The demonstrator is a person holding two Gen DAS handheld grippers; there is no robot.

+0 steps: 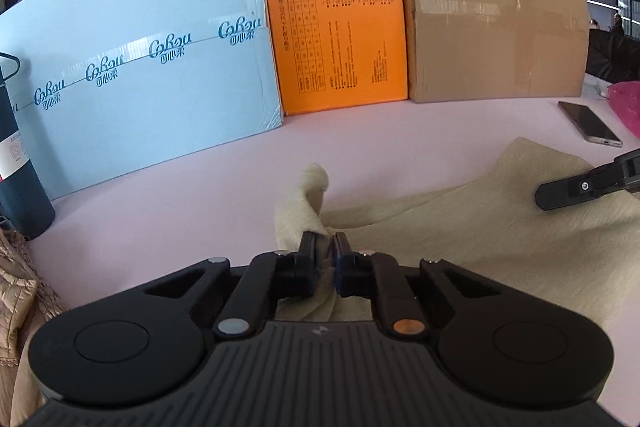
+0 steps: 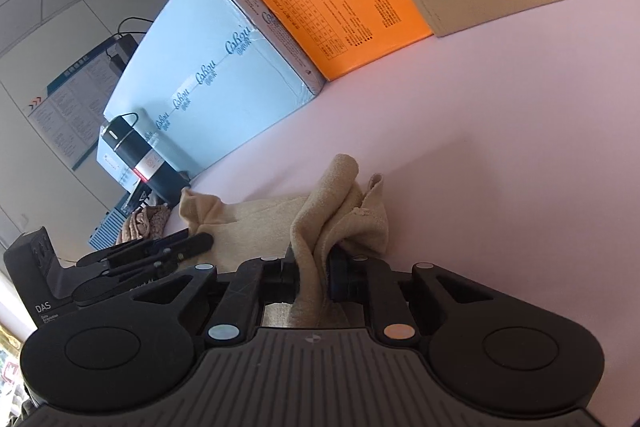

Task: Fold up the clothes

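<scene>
Two grippers pinched one cream garment (image 1: 500,227) that lay on the pink table (image 1: 180,219) in front of the boxes, its long axis running across from one gripper to the other. The left gripper (image 1: 326,247) was clamped on a corner that stood upright; the right gripper (image 2: 314,263) was clamped on a bunched fold

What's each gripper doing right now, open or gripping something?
Left gripper: closed, pinching a corner of the cream cloth.
Right gripper: closed, clamped on a bunched edge of the same cloth.
</scene>
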